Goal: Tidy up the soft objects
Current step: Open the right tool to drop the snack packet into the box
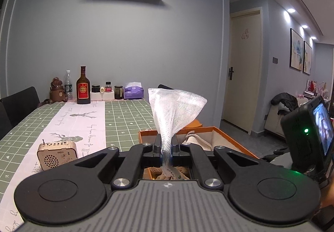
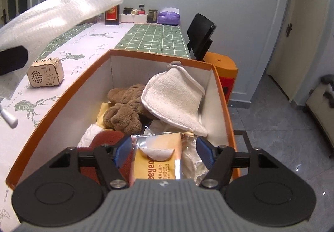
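My left gripper (image 1: 166,149) is shut on a white mesh cloth (image 1: 174,109), which fans out above the fingers over the orange box (image 1: 231,138). The same cloth shows blurred at upper left in the right wrist view (image 2: 60,17). My right gripper (image 2: 163,151) is open and empty above the orange box (image 2: 62,104). Inside the box lie a brown plush cloth (image 2: 125,108), a white quilted cloth (image 2: 173,98), a yellow wipes packet (image 2: 158,159) and a red sponge (image 2: 108,138).
The box stands at the edge of a table with a green checked cloth (image 2: 154,37). A small wooden radio (image 2: 44,75) sits left of the box. Bottles, jars and a purple tissue pack (image 1: 133,92) line the far wall. A black chair (image 2: 200,33) stands behind the box.
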Demonstrator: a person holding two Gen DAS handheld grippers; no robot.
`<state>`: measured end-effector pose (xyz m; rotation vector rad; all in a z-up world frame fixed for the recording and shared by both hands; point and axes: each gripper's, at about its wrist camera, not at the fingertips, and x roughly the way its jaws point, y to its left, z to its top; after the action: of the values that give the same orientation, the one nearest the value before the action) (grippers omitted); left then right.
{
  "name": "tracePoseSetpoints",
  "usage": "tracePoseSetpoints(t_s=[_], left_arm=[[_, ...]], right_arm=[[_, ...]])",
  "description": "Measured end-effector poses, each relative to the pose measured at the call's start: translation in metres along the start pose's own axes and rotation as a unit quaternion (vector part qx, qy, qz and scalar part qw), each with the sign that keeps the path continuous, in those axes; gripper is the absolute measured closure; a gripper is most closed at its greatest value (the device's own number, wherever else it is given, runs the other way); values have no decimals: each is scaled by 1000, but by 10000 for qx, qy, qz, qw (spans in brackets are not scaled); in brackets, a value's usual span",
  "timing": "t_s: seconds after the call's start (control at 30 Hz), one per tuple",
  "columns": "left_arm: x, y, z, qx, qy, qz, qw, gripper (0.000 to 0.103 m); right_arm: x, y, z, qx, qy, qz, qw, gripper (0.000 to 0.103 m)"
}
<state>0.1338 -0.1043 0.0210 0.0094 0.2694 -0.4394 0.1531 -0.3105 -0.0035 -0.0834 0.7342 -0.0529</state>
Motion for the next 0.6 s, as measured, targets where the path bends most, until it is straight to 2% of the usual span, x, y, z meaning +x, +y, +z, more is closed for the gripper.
tracePoseSetpoints(t_s=[0.07,0.13,0.17,0.2,0.23,0.33,0.5,0.6], left_arm=[[0,1,0,-22,16,2,10000,97],[1,1,-2,-31,58,5,10000,97],[2,2,-2,-31,76,3,10000,97],[3,2,-2,-27,99,7,9999,97],[4,0,-2,-22,126,17,9999,97],[6,-1,-4,24,174,-7,9998,97],[10,-4,-6,75,212,-33,9997,97],[15,-6,-9,104,284,-42,9995,97]], right_arm=[[-5,-3,3,-71,31,98,9999,42],[-11,-7,7,-153,-16,256,9996,61],[-15,-9,10,-196,-40,279,9994,67],[-16,-10,13,-275,-2,275,9992,84],[-15,-9,16,-438,122,303,9985,95],[-2,-7,20,-702,504,497,9950,96],[24,-5,19,-955,1023,512,9888,96],[37,-1,15,-1301,1311,648,9807,96]])
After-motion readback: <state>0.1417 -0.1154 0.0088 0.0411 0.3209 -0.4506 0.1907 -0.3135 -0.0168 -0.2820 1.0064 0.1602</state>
